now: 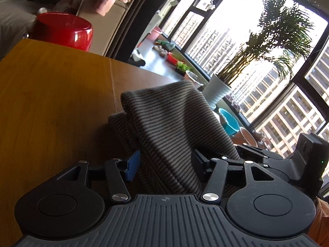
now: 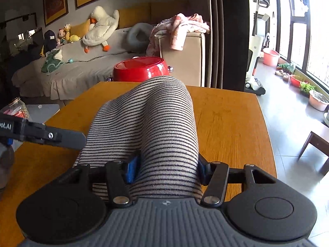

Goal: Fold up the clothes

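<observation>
the striped garment (image 2: 148, 123), pale with thin dark stripes, humps up off the wooden table (image 2: 230, 123) mid-surface; left gripper (image 1: 164, 164) and right gripper (image 2: 166, 168) each pinch a bunched fold.

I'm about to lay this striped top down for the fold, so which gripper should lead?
Probably the right. The right gripper holds the striped garment over the middle of the wooden table, with bare wood ahead. The left gripper also grips it, but nearer the table's window-side edge.
</observation>
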`<action>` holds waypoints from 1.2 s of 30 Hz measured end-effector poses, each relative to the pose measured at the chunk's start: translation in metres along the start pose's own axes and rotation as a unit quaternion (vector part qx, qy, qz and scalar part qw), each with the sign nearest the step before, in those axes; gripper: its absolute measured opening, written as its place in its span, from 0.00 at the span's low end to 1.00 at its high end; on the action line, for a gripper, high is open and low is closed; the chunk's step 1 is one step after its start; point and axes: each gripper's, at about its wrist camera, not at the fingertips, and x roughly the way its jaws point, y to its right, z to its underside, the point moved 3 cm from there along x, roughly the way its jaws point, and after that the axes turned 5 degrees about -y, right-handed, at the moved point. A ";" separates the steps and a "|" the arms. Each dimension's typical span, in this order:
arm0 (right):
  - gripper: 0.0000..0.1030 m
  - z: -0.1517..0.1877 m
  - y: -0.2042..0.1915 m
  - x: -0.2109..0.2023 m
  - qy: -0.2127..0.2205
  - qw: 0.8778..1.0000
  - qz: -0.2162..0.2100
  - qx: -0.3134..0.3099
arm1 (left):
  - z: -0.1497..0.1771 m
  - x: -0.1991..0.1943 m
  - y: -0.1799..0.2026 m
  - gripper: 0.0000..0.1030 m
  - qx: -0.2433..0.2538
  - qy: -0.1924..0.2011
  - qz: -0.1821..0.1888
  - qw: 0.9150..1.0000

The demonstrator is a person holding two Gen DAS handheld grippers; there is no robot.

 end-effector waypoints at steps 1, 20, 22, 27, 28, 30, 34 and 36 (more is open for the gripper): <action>0.53 0.000 0.000 0.000 0.000 1.000 -0.001 0.001 | 0.003 0.006 0.002 0.55 0.003 -0.009 -0.003 1.000; 0.51 0.022 0.027 -0.021 0.003 0.998 -0.040 0.041 | 0.011 0.025 -0.008 0.50 0.013 -0.014 -0.003 1.000; 0.51 0.018 0.019 -0.014 0.000 0.999 -0.035 0.031 | 0.009 0.023 -0.010 0.49 0.013 -0.009 -0.009 1.000; 0.51 -0.001 -0.004 0.016 0.003 0.999 -0.049 0.014 | -0.009 0.009 -0.036 0.48 0.012 0.018 -0.054 0.998; 0.51 -0.006 -0.010 0.024 0.004 0.998 -0.054 0.012 | -0.015 0.006 -0.043 0.48 0.013 0.024 -0.067 0.997; 0.51 -0.019 -0.020 0.044 0.006 0.998 -0.066 0.012 | -0.025 -0.001 -0.056 0.48 0.016 0.037 -0.093 0.995; 0.52 -0.048 -0.039 0.085 0.013 0.996 -0.082 0.012 | -0.047 -0.006 -0.080 0.48 0.013 0.056 -0.138 0.989; 0.52 -0.059 -0.047 0.101 0.018 0.996 -0.087 0.006 | -0.053 -0.010 -0.091 0.48 0.004 0.063 -0.146 0.987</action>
